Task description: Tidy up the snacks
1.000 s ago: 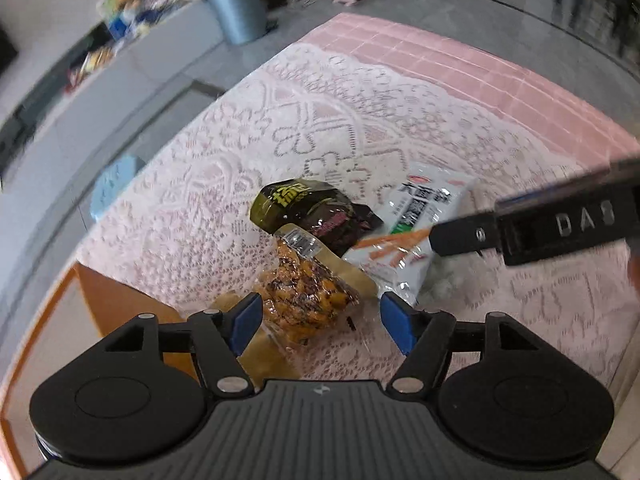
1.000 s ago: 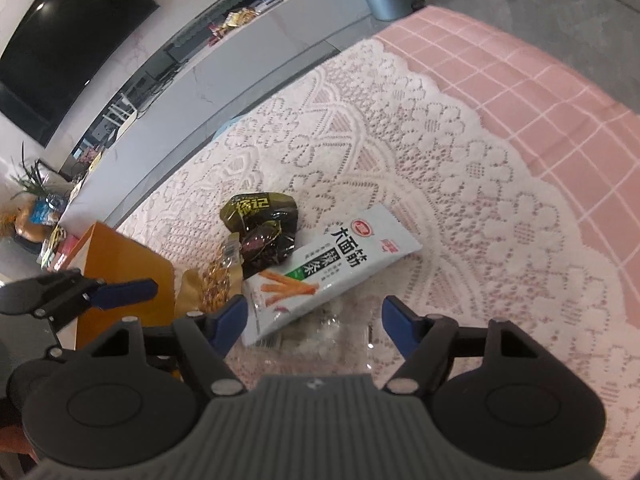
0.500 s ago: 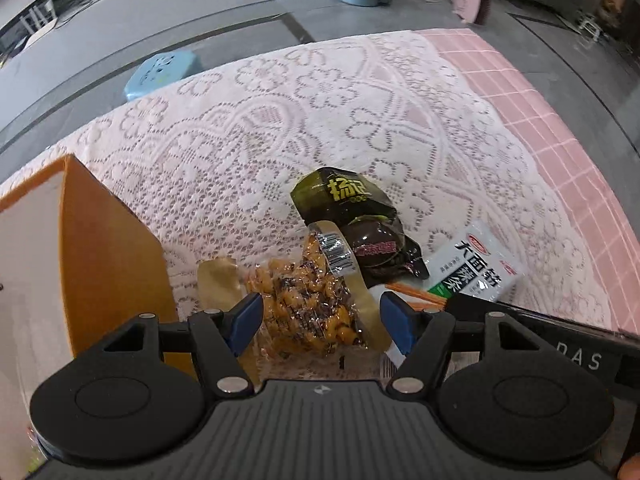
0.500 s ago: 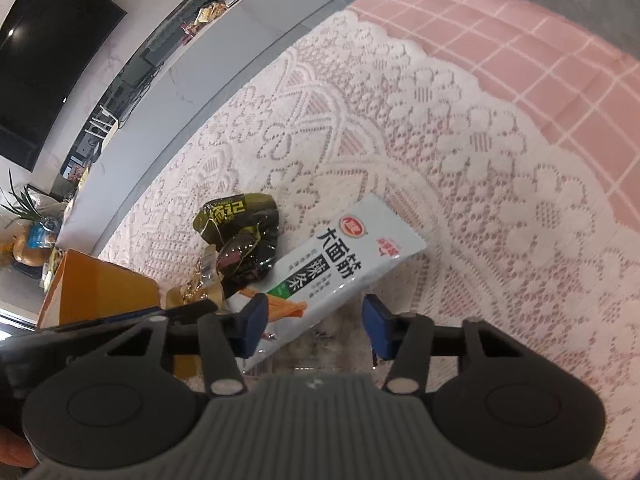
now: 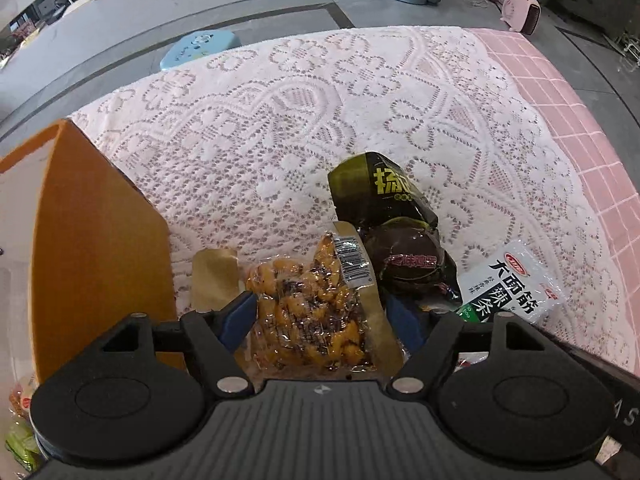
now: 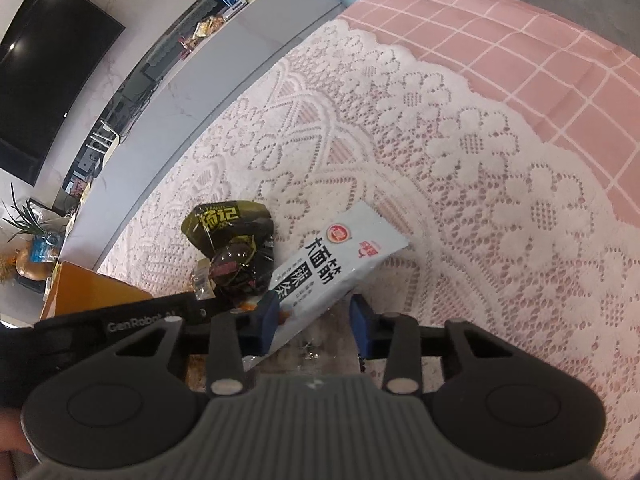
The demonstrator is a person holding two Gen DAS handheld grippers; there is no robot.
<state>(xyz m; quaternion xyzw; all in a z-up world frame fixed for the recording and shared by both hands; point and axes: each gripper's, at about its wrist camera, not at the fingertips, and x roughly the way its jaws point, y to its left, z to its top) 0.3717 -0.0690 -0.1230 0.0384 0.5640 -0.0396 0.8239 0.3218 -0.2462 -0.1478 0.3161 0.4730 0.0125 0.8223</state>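
1. Clear plastic wraps the packet of orange-yellow glazed snack pieces (image 5: 316, 312), which lies on the bench between the blue pads of the left gripper (image 5: 320, 316); its jaws stand wide and have just been opening a little, and the pads flank the packet without visibly pressing it.
2. Just beyond it, touching its far edge, lies a dark olive-green foil packet with yellow characters (image 5: 384, 196), and a dark brown round vacuum-packed snack (image 5: 404, 264) rests against that one.
3. A long white packet with bold black characters and a red round logo (image 6: 340, 260) lies slantwise beside the dark packets, its near end between the pads of the right gripper (image 6: 314, 320).
4. The right gripper's jaws have just been closing around that near end; the left-hand pad touches the wrapper, but whether the other pad presses it I cannot tell.
5. An orange cardboard box (image 5: 96, 248) stands to the left of the snacks, near the left gripper.
6. White lace cloth (image 5: 280, 120) covers the bench under everything, over a pink checked cloth (image 6: 500, 40).
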